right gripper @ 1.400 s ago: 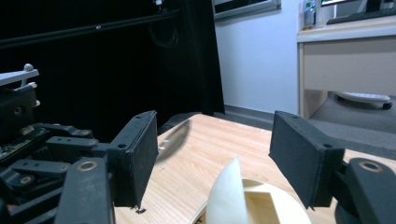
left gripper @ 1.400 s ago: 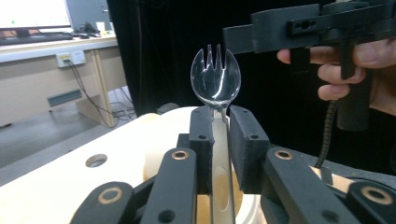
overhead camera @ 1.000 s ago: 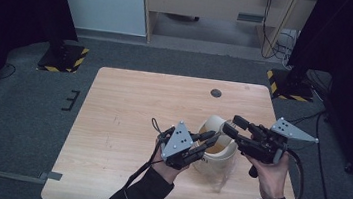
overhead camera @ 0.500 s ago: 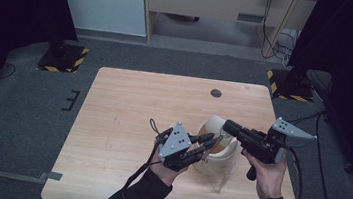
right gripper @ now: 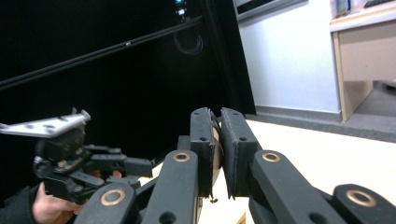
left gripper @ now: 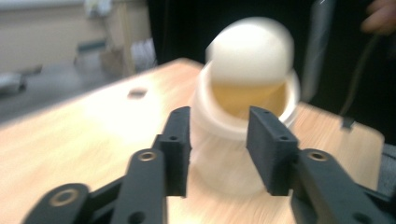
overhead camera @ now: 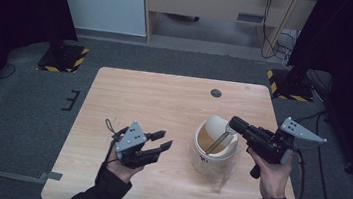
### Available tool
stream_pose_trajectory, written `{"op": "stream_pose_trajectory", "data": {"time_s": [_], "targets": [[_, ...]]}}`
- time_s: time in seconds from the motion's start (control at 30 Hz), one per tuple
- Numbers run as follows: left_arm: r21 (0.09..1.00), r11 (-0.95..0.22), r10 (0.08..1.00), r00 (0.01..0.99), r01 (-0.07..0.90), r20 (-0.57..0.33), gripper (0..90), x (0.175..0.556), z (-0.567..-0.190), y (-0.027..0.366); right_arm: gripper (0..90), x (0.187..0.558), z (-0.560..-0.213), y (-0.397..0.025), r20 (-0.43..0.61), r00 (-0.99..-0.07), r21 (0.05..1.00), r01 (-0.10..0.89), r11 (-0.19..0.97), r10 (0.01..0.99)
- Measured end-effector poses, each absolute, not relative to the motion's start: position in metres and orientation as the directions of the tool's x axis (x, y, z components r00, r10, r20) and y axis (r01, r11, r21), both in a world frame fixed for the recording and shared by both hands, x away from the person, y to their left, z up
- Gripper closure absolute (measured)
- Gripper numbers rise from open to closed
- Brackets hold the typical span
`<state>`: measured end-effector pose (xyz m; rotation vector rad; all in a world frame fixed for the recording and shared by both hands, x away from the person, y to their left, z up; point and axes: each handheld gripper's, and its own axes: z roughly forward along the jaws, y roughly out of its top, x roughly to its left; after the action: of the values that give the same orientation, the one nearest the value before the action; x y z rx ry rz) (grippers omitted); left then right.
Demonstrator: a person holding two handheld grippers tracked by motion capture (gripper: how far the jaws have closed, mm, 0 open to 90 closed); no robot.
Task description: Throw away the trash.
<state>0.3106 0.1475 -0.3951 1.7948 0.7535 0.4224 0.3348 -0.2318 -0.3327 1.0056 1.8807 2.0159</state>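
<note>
A white round container stands on the wooden table, right of its middle, with a brownish inside. Its white lid is tipped up over the far rim, and a thin metal strip slants across the opening. My right gripper reaches in from the right, shut on the lid's edge; in the right gripper view the jaws pinch something thin. My left gripper is open, a short way left of the container and apart from it. In the blurred left gripper view the gripper frames the container and lid.
A small dark round hole sits in the table near its far edge. Beyond the table are two black stand bases with yellow-black stripes, a white panel and a wooden desk. The left half of the table is bare wood.
My left gripper has drawn back to the left, away from the container it was against. The right gripper has shifted slightly right, still at the lid.
</note>
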Motion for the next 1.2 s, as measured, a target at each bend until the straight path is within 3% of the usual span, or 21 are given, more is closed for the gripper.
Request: {"op": "stream_pose_trajectory", "data": {"time_s": [0.07, 0.2, 0.33, 0.73, 0.93, 1.17, 1.2], "targets": [[0.906, -0.22, 0.722, 0.685, 0.361, -0.097, 53.3, 0.315, -0.411, 0.171, 84.0, 0.336, -0.334, -0.231, 0.312, -0.74, 0.949, 0.271, -0.159, 0.596], [0.882, -0.232, 0.766, 0.636, 0.409, -0.093, 49.1, 0.32, -0.431, 0.189, 84.0, 0.336, -0.335, -0.229, 0.291, -0.737, 0.956, 0.253, -0.15, 0.61], [0.839, -0.231, 0.822, 0.56, 0.493, -0.104, 39.6, 0.331, -0.457, 0.205, 84.0, 0.336, -0.338, -0.225, 0.247, -0.728, 0.968, 0.214, -0.131, 0.639], [0.827, -0.227, 0.846, 0.525, 0.514, -0.094, 29.8, 0.336, -0.466, 0.205, 82.6, 0.34, -0.355, -0.204, 0.106, -0.722, 0.985, 0.172, 0.028, 0.684], [0.826, -0.198, 0.859, 0.5, 0.528, -0.113, 28.3, 0.339, -0.466, 0.211, 71.7, 0.341, -0.357, -0.202, 0.094, -0.725, 0.984, 0.171, 0.046, 0.682], [0.824, -0.17, 0.871, 0.474, 0.54, -0.131, 27.3, 0.341, -0.466, 0.219, 61.9, 0.339, -0.346, -0.232, 0.135, -0.696, 0.989, 0.143, -0.049, 0.706], [0.828, -0.166, 0.872, 0.473, 0.536, -0.13, 27.1, 0.341, -0.465, 0.219, 56.8, 0.339, -0.347, -0.245, 0.148, -0.676, 0.987, 0.143, -0.069, 0.722]]}}
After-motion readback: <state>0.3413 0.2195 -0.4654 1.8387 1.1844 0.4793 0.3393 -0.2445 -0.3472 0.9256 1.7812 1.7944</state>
